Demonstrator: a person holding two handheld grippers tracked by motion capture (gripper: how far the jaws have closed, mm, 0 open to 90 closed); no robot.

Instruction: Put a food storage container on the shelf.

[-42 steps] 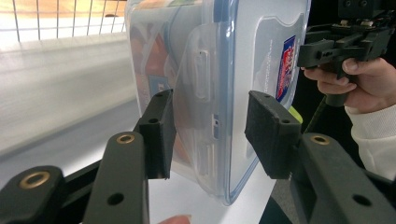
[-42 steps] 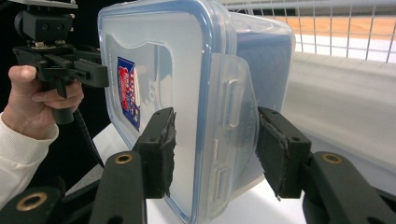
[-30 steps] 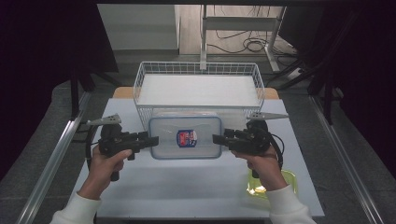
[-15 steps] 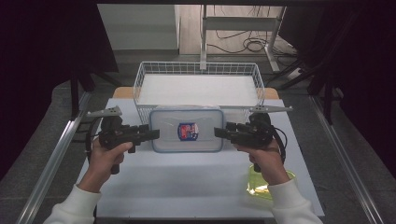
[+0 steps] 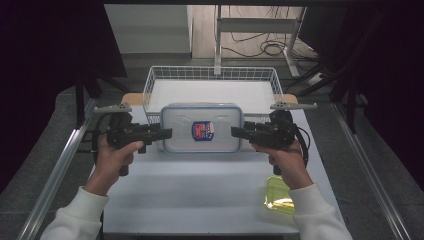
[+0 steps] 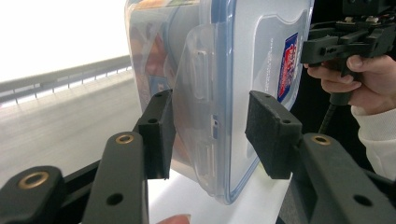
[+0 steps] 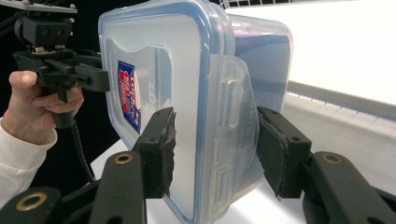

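Here — grippers (image 5: 165,134) (image 5: 235,132) clamp container (image 5: 202,128)

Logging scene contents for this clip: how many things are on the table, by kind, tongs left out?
Lidded box: 1
Wire basket: 1
Yellow-green packet: 1
Total: 3

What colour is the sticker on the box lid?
The sticker on the box lid is mostly blue with red and white; the high view shows it best.
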